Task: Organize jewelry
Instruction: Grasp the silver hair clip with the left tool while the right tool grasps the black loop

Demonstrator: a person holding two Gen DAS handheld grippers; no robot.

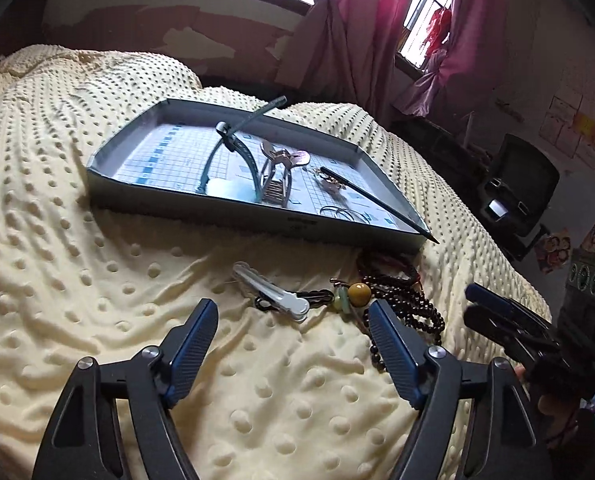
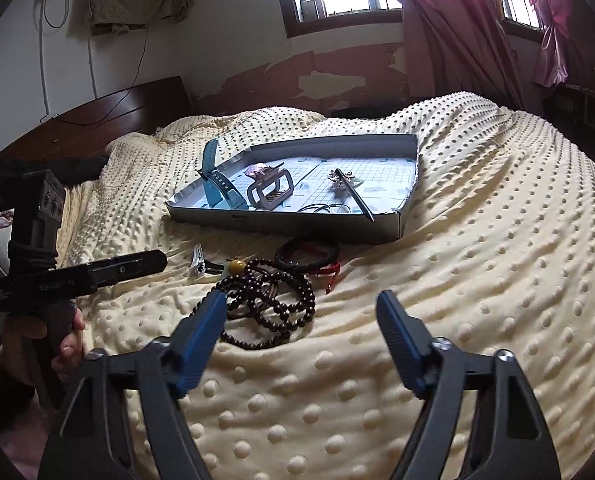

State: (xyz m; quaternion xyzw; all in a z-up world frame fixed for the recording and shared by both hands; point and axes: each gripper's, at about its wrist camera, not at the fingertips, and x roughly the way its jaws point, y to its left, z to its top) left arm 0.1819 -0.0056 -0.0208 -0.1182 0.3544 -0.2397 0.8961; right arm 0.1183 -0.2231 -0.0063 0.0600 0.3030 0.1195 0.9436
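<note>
Left tongs [image 1: 293,316]: spread wide, empty, low over the blanket [image 1: 97,280].
Right tongs [image 2: 301,312]: wide apart too, gripping nothing.
Beads [image 2: 273,300]: dark brown strand, heaped in loops on the blanket just before the tray [image 2: 281,226].
Clip [image 1: 273,294]: silver, flat beside an amber bead [image 1: 359,293].
Tray: shallow grey box holding a teal strap [image 2: 217,184], claw clip [image 2: 271,192], pen [image 2: 355,194].
Bracelets [image 2: 309,258]: black and red, touching the tray's front wall.

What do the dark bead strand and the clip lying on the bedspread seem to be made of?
Dark bead strand: probably polished wood or seed, since the round brown beads show small glossy highlights; glass or resin is also possible.
Clip: likely bare metal, with a pale silvery, reflective flat surface.
Bedspread: soft plush fabric, cream, with raised dots.
</note>
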